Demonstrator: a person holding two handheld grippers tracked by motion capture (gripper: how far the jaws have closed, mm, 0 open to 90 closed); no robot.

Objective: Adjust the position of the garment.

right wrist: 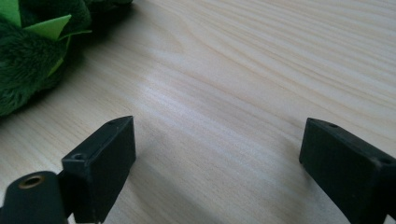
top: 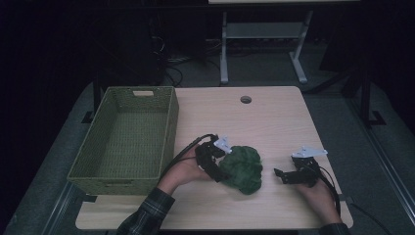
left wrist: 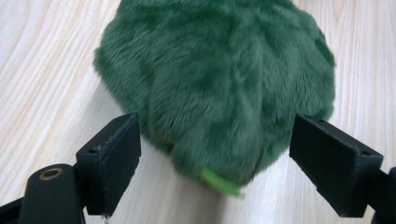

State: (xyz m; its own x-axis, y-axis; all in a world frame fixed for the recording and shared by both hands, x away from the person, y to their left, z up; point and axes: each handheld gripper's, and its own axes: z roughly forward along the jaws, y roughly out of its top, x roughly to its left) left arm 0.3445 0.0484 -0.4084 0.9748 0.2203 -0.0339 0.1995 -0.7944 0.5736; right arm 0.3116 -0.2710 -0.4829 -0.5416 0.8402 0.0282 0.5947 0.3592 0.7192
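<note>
Green plush toy (left wrist: 215,88) lying on worktop (top: 274,117), straddled by spread left tool (left wrist: 215,154), seemingly untouched. Right tool (right wrist: 217,163) spread, empty, toy off to its left. Grasp step pending; next: closing on toy, carrying to basket (top: 125,142).

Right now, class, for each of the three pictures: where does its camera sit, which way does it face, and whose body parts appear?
High view: above the person's side, looking forward and down on the table, wicker basket, both forearms, left claw, right claw.
Left gripper view: rides the left claw, facing the green plush toy.
Right gripper view: rides the right claw, facing bare tabletop.
Shared: all three show the toy and tabletop.
</note>
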